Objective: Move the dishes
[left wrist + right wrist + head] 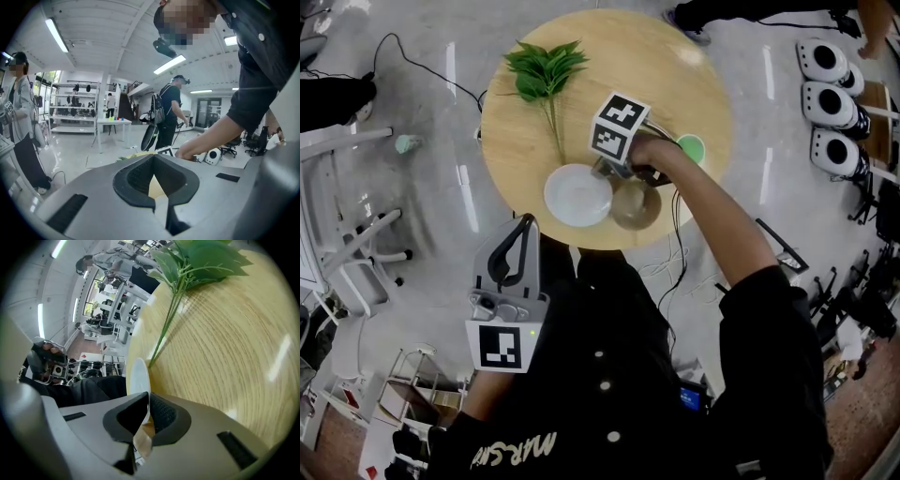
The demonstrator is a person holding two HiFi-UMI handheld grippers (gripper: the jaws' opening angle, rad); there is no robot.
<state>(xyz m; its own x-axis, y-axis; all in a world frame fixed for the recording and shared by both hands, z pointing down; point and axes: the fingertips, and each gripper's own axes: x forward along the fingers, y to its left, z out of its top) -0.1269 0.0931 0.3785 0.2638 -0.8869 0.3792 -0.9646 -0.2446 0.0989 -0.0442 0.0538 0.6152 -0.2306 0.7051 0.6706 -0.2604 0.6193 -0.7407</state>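
Student: Grip on the rim of the white plate (578,194): why?
Tutor: Presumably the thin edge is all that flat jaws can catch. The right gripper (149,401) pinches it; the left gripper (525,225), closed on nothing, waits off the table (675,84). Plate lies flat, face up, near the table's front edge; round, so no long axis.

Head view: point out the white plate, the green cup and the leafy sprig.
White plate (577,194), head view, middle of the plate.
Green cup (691,147), head view, its open top.
Leafy sprig (546,67), head view, the cluster of leaves.
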